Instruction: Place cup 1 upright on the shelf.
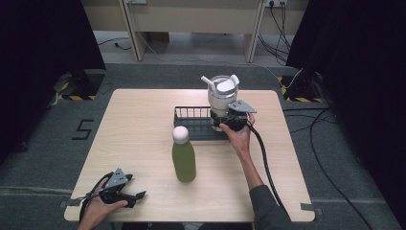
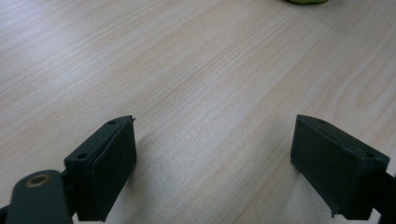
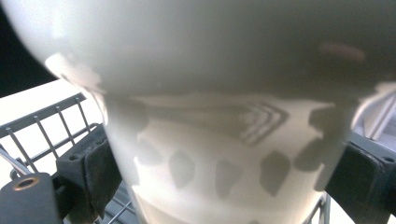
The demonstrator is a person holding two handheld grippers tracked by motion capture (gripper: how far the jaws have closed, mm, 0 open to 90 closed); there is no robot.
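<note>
The tumbler (image 1: 222,98) stands upright in the wire rack (image 1: 191,115) at the table's (image 1: 143,143) far right. The right gripper (image 1: 225,122) has its jaws around the tumbler's narrow base, pads at its sides. A green bottle (image 1: 184,158) stands nearer, mid-table. The left gripper (image 1: 136,196) rests at the near left edge, jaws spread, nothing between.

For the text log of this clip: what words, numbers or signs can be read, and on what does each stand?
"5": a black mark on the grey floor, left of the table.
Green bottle: no label visible.
White tumbler: a faint chevron-like pattern in the right gripper view, no letters.
Nothing else is readable.
</note>
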